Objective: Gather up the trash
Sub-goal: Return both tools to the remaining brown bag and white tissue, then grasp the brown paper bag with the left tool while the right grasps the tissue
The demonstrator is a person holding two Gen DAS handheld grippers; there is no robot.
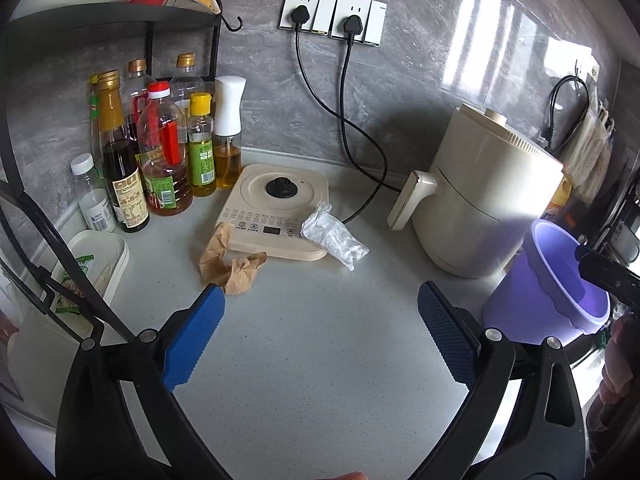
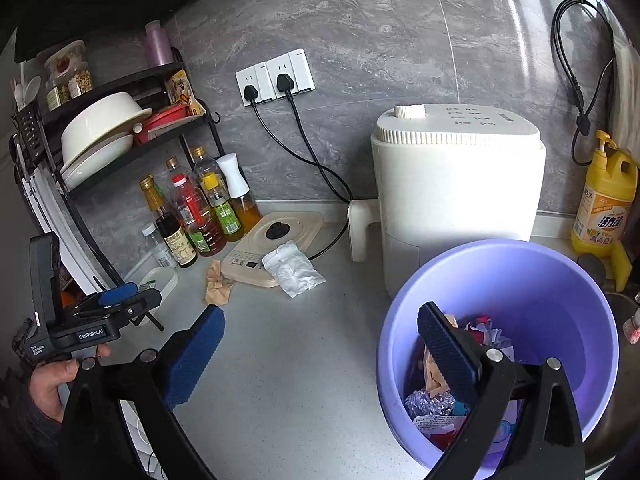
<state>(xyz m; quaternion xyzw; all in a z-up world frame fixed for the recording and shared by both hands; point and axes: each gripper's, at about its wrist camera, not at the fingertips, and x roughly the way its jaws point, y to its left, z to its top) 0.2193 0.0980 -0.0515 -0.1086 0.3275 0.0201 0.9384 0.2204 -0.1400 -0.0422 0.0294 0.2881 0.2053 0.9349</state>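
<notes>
A crumpled brown paper (image 1: 231, 266) lies on the grey counter against the front left corner of a beige kettle base (image 1: 276, 210). A crumpled white wrapper (image 1: 332, 236) lies over the base's right front corner. Both show in the right wrist view, the brown paper (image 2: 218, 284) and the white wrapper (image 2: 292, 268). My left gripper (image 1: 320, 304) is open and empty, its left pad just short of the brown paper. My right gripper (image 2: 320, 328) is open and empty, its right finger over the purple bin (image 2: 560, 280), which holds several pieces of trash. The bin (image 1: 548, 280) stands at the right.
A cream air fryer (image 1: 484, 192) stands behind the bin, its cord trailing across the counter. Oil and sauce bottles (image 1: 160, 152) cluster at the back left under a black rack. A white lidded box (image 1: 96, 264) sits left. A yellow detergent bottle (image 2: 604, 196) stands far right.
</notes>
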